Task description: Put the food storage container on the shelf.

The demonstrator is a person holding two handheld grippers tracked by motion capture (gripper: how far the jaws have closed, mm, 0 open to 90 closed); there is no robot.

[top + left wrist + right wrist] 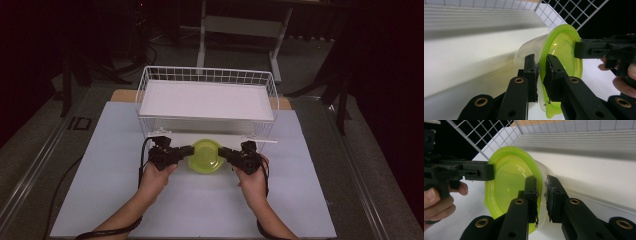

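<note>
Green-lidded container (206, 155) clamped between both grippers' jaws.

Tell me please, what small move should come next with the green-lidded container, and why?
Probably carry the container forward toward the wire basket. The left gripper and right gripper both clamp its rim from opposite sides, and it sits just in front of the basket.

so the table (100, 200) has a white top, kinda matte. Sitting on it toward the far edge is a white wire basket (150, 80) with a flat white board (205, 100) lying across its top.
</note>
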